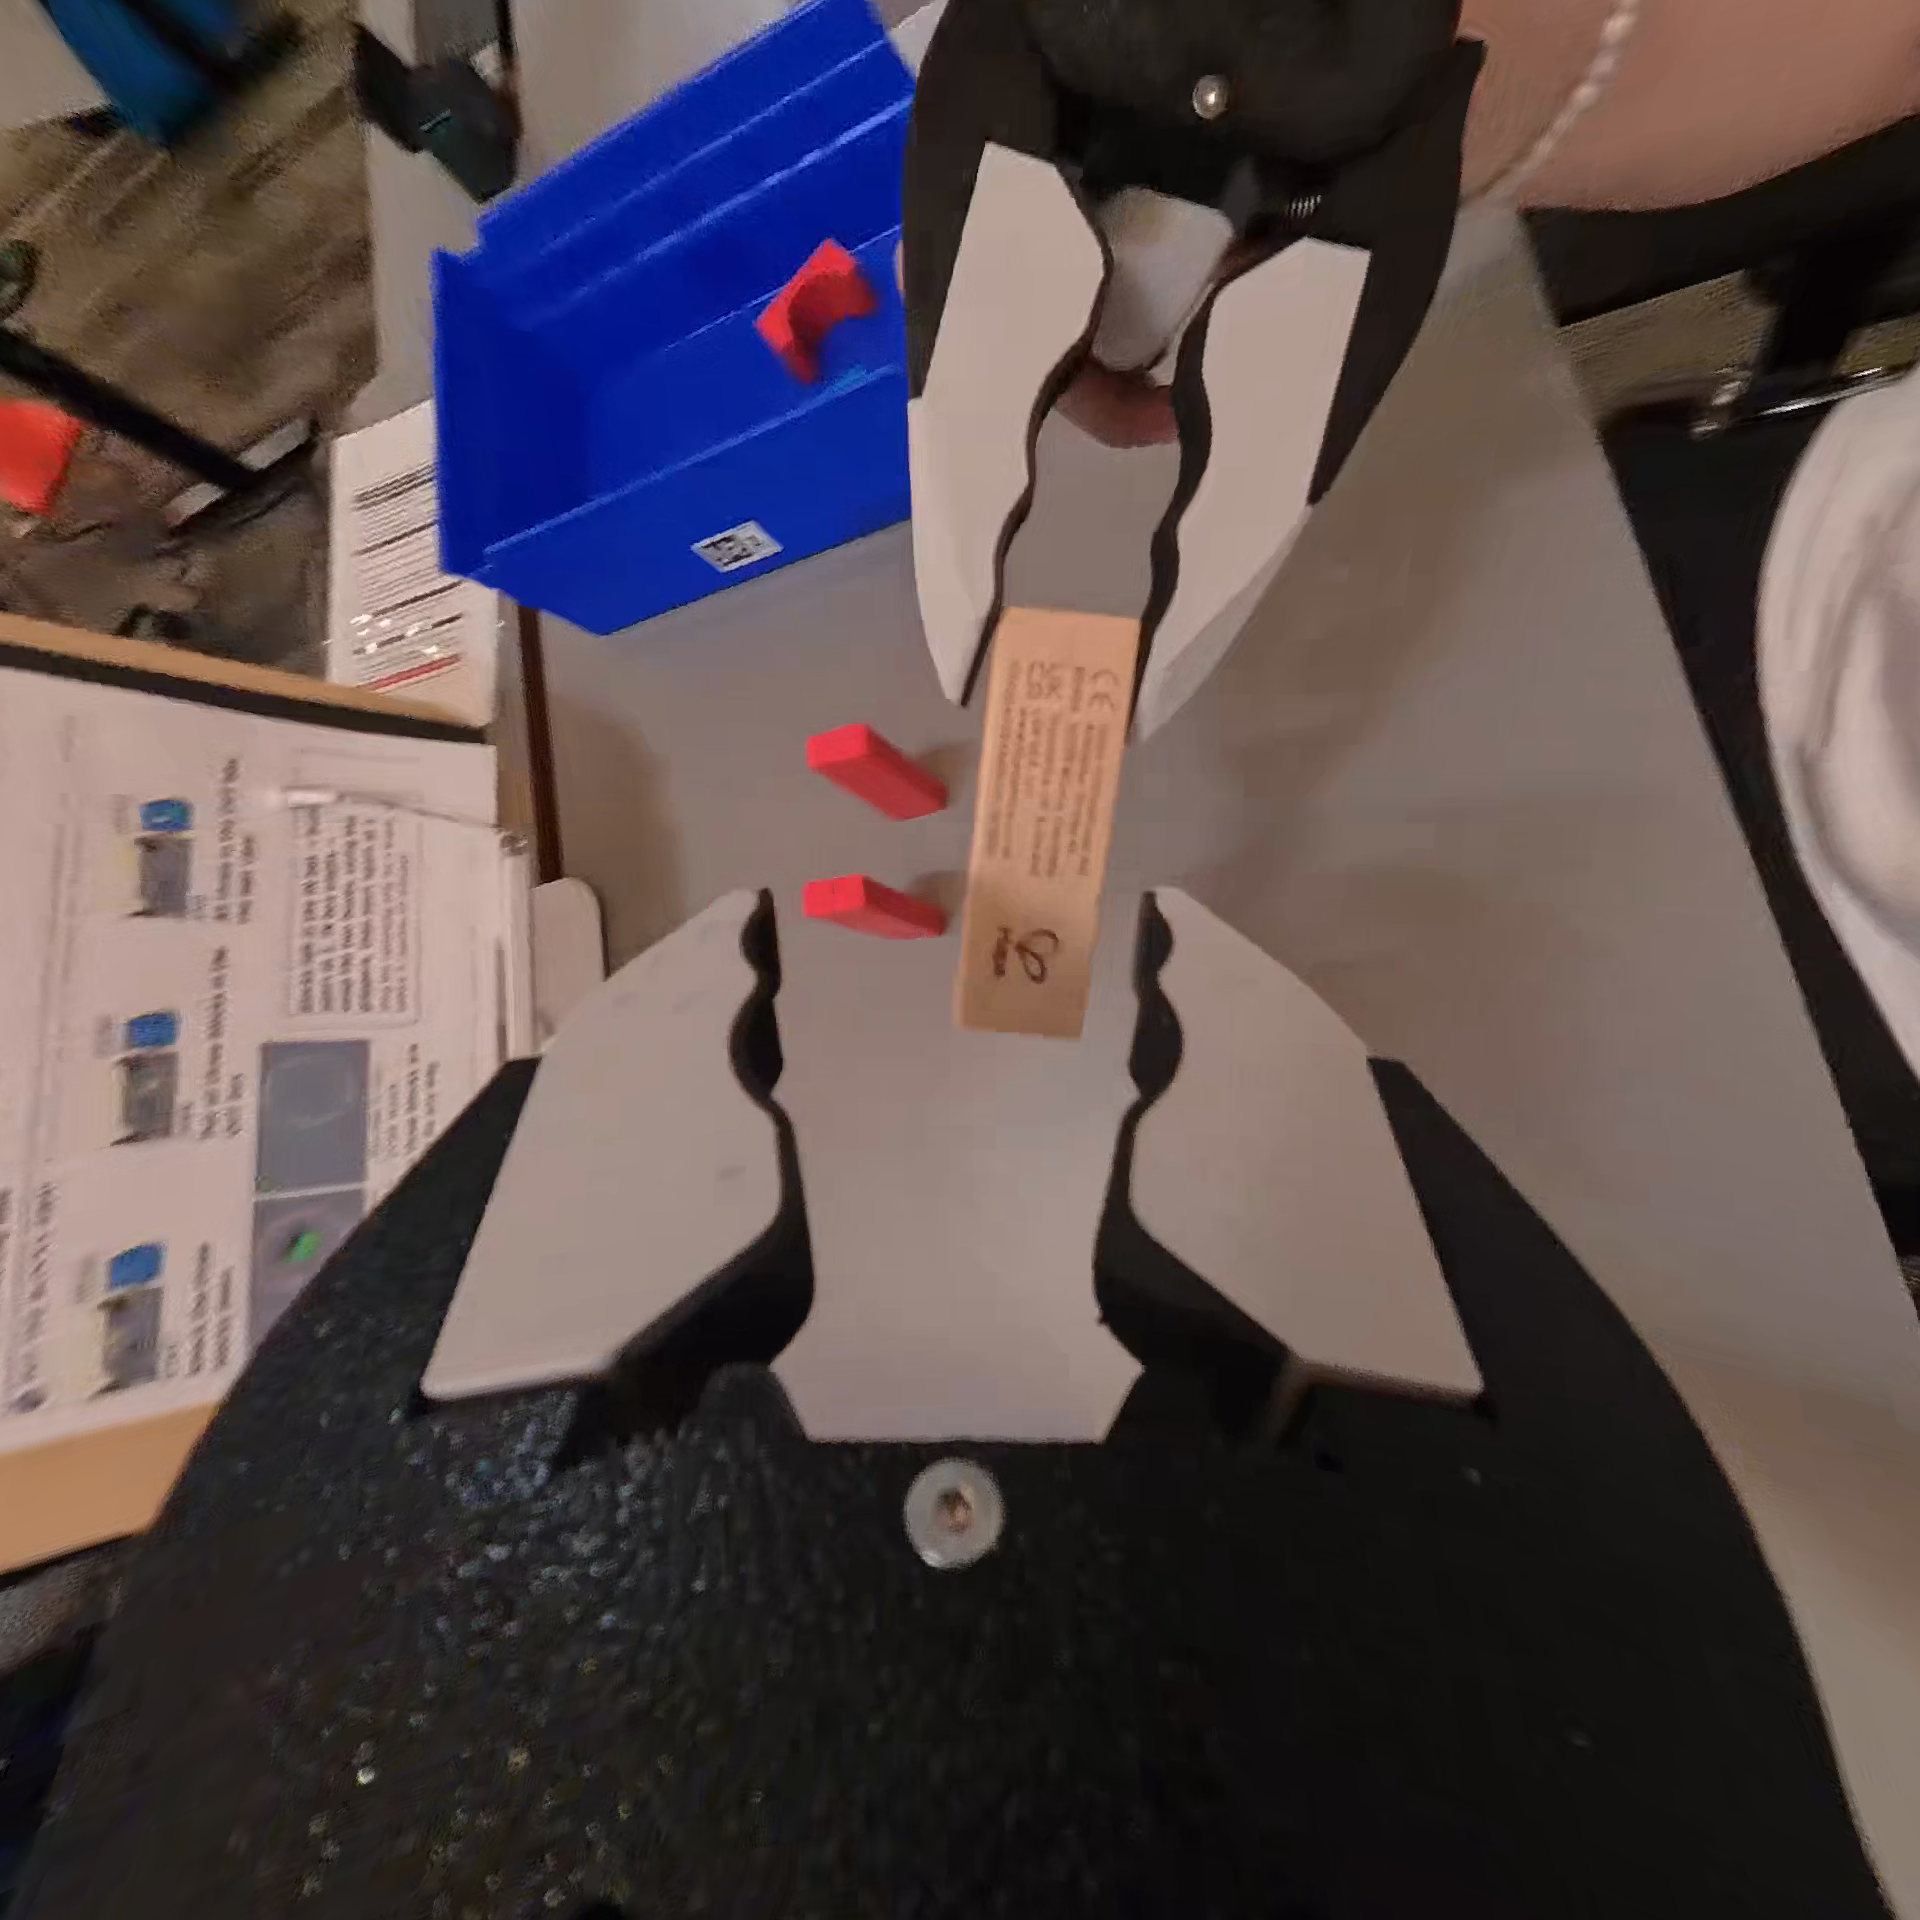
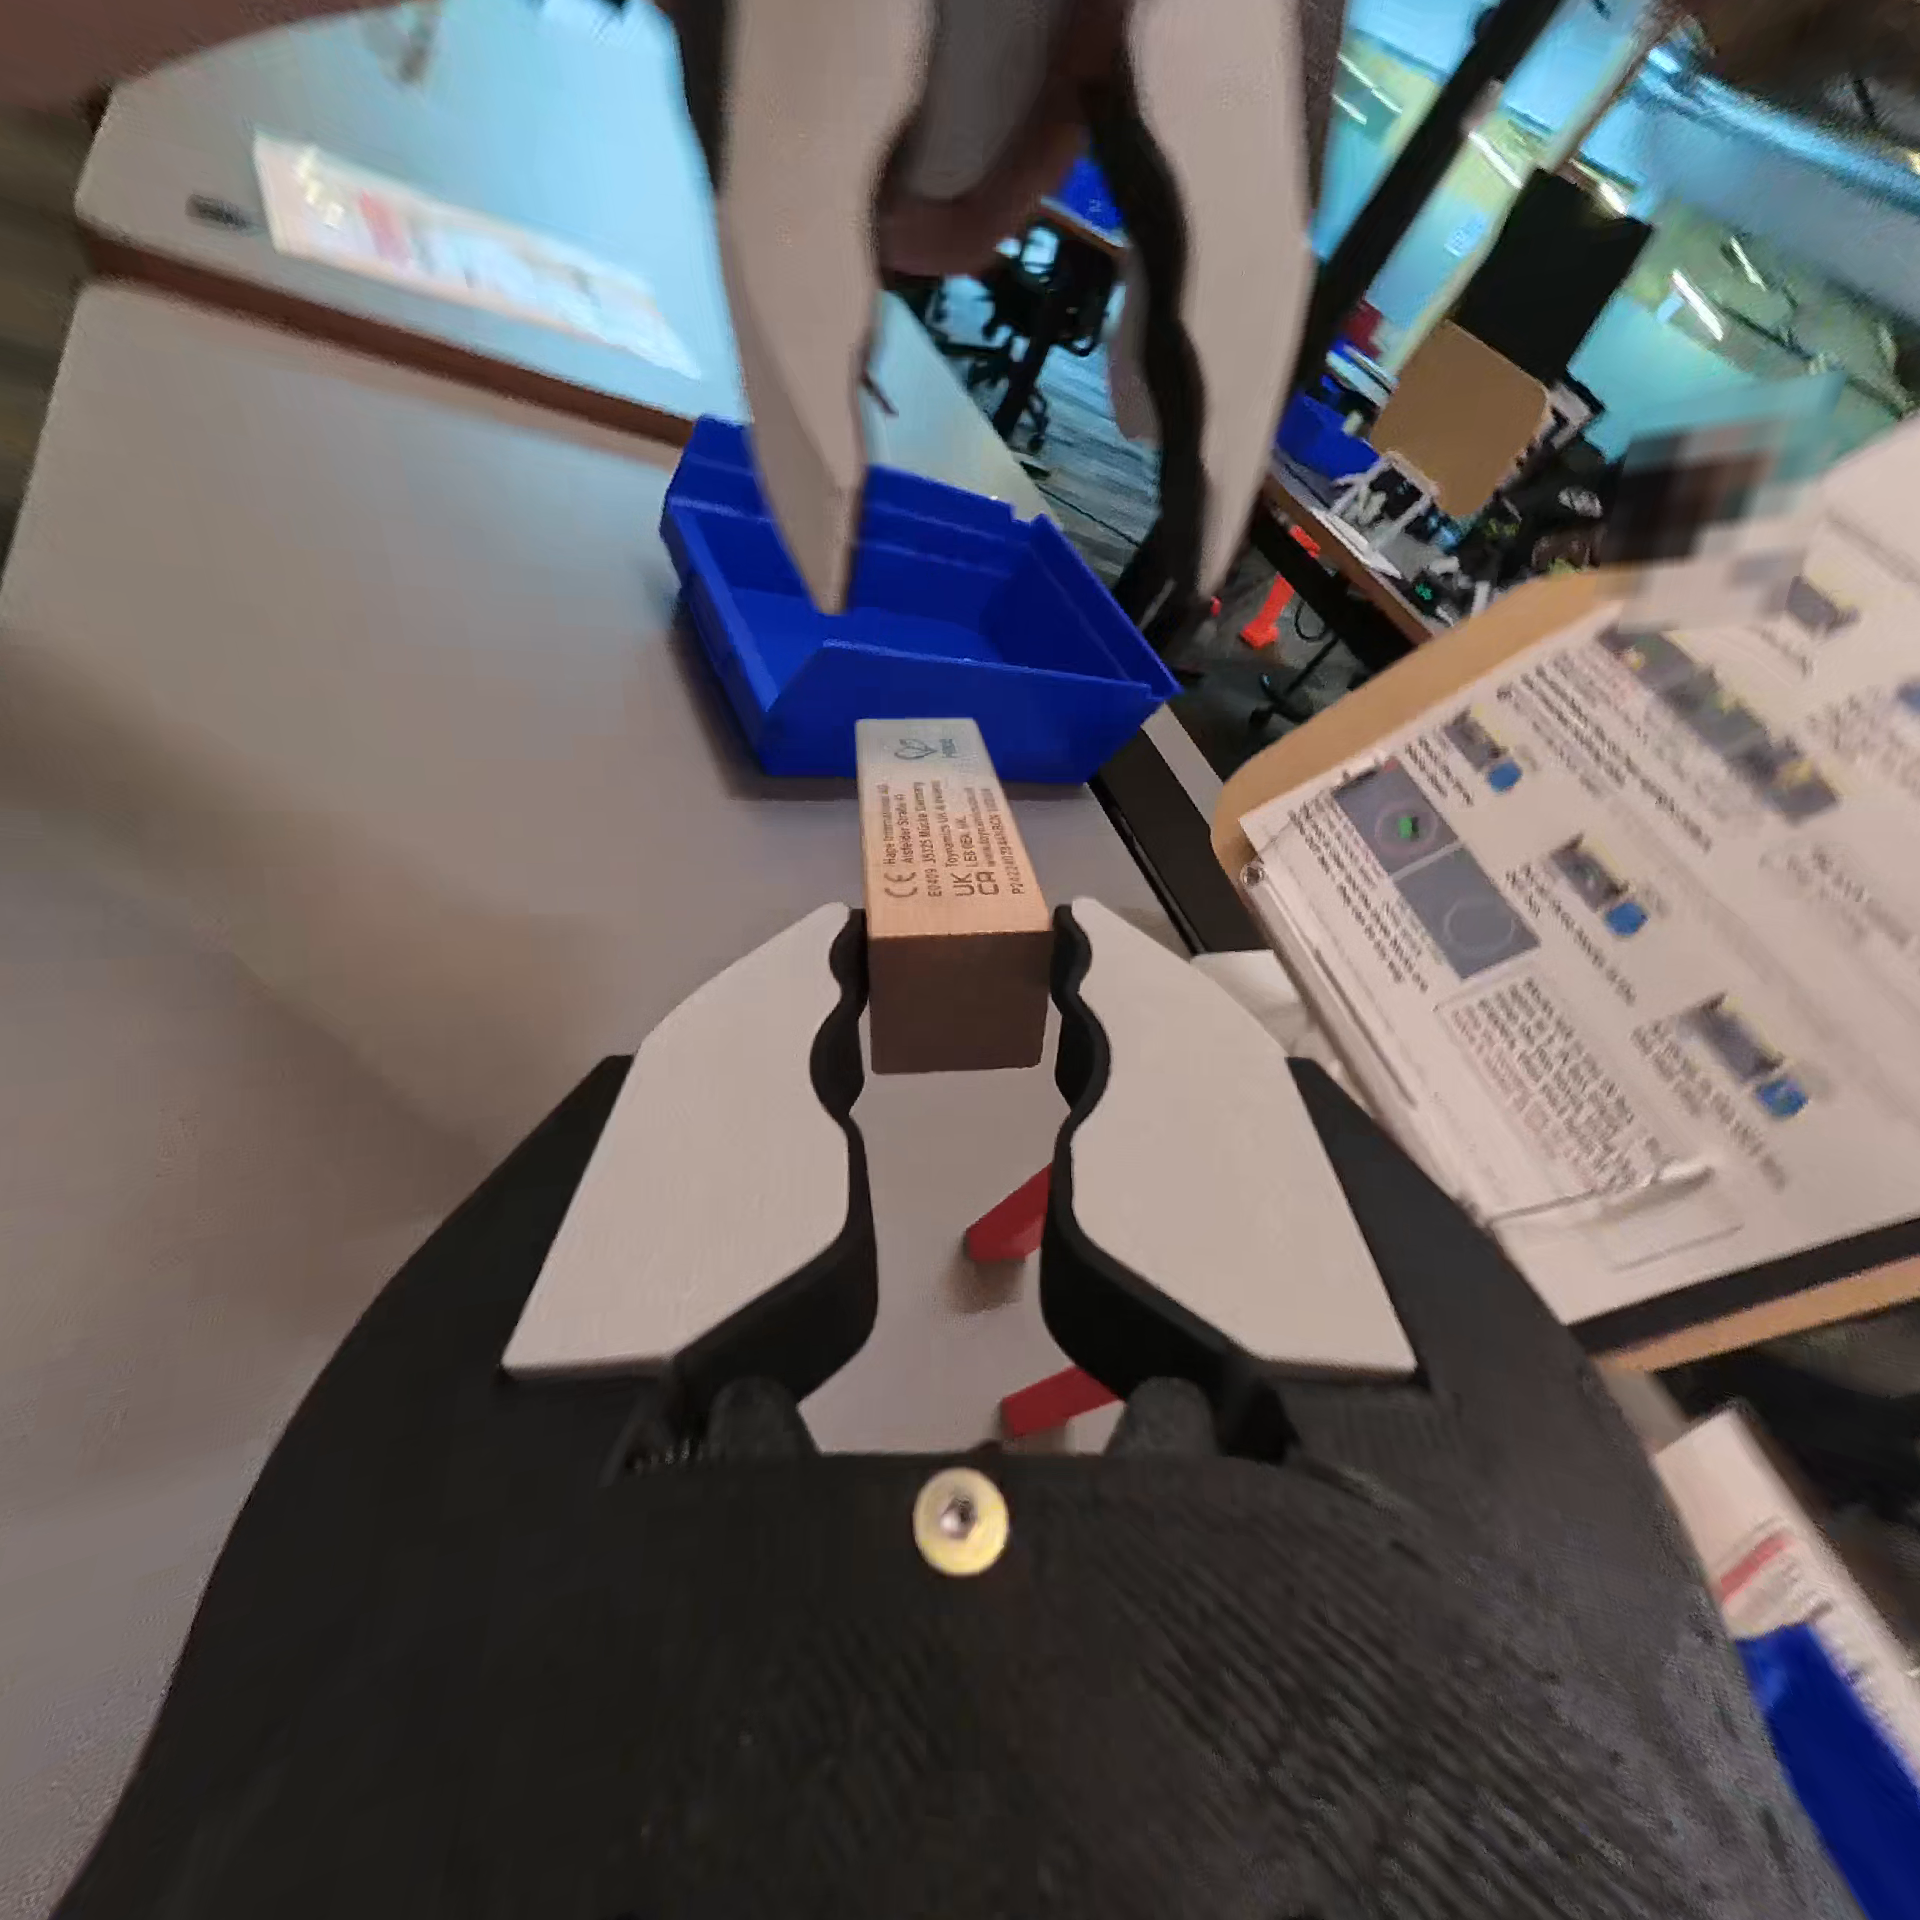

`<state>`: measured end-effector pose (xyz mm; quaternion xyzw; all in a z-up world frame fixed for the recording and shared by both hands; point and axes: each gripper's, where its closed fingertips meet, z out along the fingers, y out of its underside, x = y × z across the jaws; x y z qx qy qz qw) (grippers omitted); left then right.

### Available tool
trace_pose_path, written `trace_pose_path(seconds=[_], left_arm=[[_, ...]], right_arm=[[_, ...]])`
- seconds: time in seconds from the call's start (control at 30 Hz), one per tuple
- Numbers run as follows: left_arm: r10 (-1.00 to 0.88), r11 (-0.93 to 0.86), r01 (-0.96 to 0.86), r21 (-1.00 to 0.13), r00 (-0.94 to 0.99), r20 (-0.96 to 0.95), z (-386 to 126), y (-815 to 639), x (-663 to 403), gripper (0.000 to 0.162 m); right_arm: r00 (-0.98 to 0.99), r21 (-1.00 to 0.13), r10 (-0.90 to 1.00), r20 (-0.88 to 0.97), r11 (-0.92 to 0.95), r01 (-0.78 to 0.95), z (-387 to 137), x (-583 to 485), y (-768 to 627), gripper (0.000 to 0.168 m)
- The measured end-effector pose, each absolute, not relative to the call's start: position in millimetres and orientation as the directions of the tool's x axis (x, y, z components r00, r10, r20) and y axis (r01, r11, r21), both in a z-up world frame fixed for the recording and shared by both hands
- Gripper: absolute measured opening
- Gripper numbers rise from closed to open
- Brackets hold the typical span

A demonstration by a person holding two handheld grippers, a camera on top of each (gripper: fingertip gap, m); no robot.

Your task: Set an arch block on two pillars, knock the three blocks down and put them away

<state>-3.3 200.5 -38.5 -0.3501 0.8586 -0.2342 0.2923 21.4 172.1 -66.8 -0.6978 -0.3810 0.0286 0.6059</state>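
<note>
My right gripper (image 2: 956,920) is shut on one end of a plain wooden block (image 2: 945,883) with printing on its top face, and holds it level above the grey table (image 2: 312,727). In the left wrist view the right gripper (image 1: 1055,665) comes in from the top with the wooden block (image 1: 1044,831). My left gripper (image 1: 956,909) is open and empty, and the block's free end shows between its fingers without touching them. Two small red blocks (image 1: 878,774) (image 1: 873,907) sit on the table just left of the wooden block. The left gripper (image 2: 1023,592) shows blurred beyond the block.
A blue bin (image 1: 644,540) (image 2: 1060,717) stands at the table's far edge with a red arch piece (image 1: 816,307) inside. A printed instruction sheet on a brown board (image 1: 208,987) (image 2: 1558,935) lies beside the table edge. A person's arm (image 1: 1662,104) is at top right. My right fingertips sit around 6 cm from my left ones.
</note>
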Motion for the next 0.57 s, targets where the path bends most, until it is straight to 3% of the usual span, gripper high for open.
trace_pose_path(seconds=[0.03,0.13,0.57], left_arm=[[-0.746,0.646,-0.478,-0.595,-0.561,-0.359,-37,203,-3,0.065],[-0.782,0.617,-0.564,-0.549,-0.522,-0.342,-47,204,-1,0.072],[-0.709,0.699,-0.595,-0.396,-0.650,-0.274,-85,176,16,0.045]], right_arm=[[0.739,-0.895,0.566,0.364,-0.008,0.447,-66,25,173,0.035],[0.771,-0.932,0.576,0.272,-0.041,0.359,-64,27,171,0.035],[0.734,-0.902,0.601,0.318,-0.046,0.428,-71,27,163,0.035]])
